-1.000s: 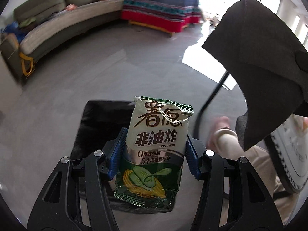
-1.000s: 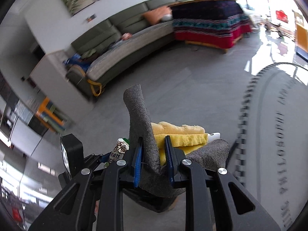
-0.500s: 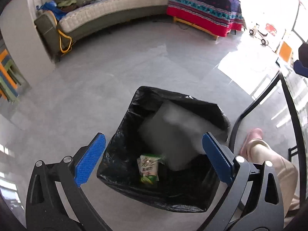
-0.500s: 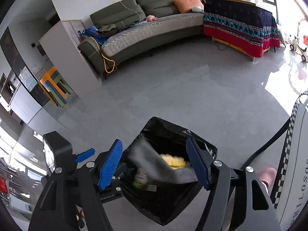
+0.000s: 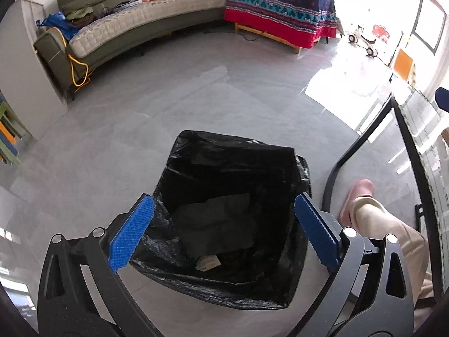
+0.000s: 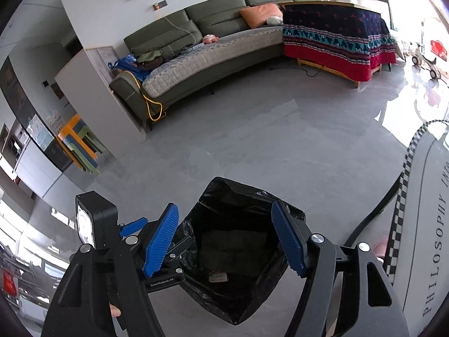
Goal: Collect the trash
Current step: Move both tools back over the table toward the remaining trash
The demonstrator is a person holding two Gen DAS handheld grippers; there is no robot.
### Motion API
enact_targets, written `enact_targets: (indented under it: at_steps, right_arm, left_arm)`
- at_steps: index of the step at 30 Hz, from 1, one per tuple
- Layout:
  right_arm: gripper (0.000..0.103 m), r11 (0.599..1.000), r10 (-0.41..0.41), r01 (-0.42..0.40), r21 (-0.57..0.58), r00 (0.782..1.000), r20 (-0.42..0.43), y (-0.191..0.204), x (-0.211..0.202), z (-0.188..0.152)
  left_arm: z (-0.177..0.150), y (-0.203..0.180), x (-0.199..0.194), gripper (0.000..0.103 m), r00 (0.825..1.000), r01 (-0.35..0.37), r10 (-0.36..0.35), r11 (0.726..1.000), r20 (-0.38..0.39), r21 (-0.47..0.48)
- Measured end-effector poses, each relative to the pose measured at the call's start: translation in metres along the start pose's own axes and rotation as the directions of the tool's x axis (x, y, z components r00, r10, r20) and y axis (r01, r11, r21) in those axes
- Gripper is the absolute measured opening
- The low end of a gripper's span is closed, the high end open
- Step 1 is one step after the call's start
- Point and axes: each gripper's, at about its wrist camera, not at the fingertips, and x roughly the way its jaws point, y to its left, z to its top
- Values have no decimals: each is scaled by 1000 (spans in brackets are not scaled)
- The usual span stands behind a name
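Note:
A bin lined with a black bag (image 5: 233, 151) (image 6: 224, 188) stands on the grey floor below both grippers. Inside it lies a dark grey foam sheet (image 5: 219, 224) (image 6: 233, 244). A corner of a snack packet (image 5: 207, 262) (image 6: 219, 276) peeks out beneath the sheet. My left gripper (image 5: 221, 199) hangs over the bin, wide open, with nothing between its blue pads. My right gripper (image 6: 224, 205) is also open and empty over the bin's mouth. In the right wrist view, the left gripper's body (image 6: 95, 224) shows at the lower left beside the bin.
A person's trouser leg and pink slipper (image 5: 362, 191) stand right of the bin, by a black table leg (image 5: 353, 151). A round tabletop with a checkered rim (image 6: 426, 196) is at the right. A green sofa (image 5: 126, 25) and a blanket-draped table (image 5: 280, 11) line the far side.
The left gripper let go of the snack packet and the right let go of the grey foam with the yellow sponge. Both dropped into the bin, and both jaws now stand open.

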Motion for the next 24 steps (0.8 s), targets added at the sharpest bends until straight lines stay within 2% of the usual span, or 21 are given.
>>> enact_targets:
  at_steps: [7, 14, 20, 24]
  right_arm:
    - [70, 998, 3, -6, 63, 999, 45, -28, -30, -9]
    - [70, 987, -79, 65, 147, 993, 91, -71, -74, -25]
    - [70, 955, -192, 157, 253, 974, 122, -124, -118, -45]
    - [70, 925, -264, 209, 317, 954, 144, -156, -150, -56]
  left_arm:
    - [3, -35, -18, 97, 998, 52, -53, 997, 21, 48]
    - [14, -101, -28, 97, 990, 130, -136, 980, 30, 153]
    - [19, -166, -36, 97, 974, 210, -225, 944, 31, 252]
    - [19, -205, -40, 97, 957, 276, -290, 910, 0, 310]
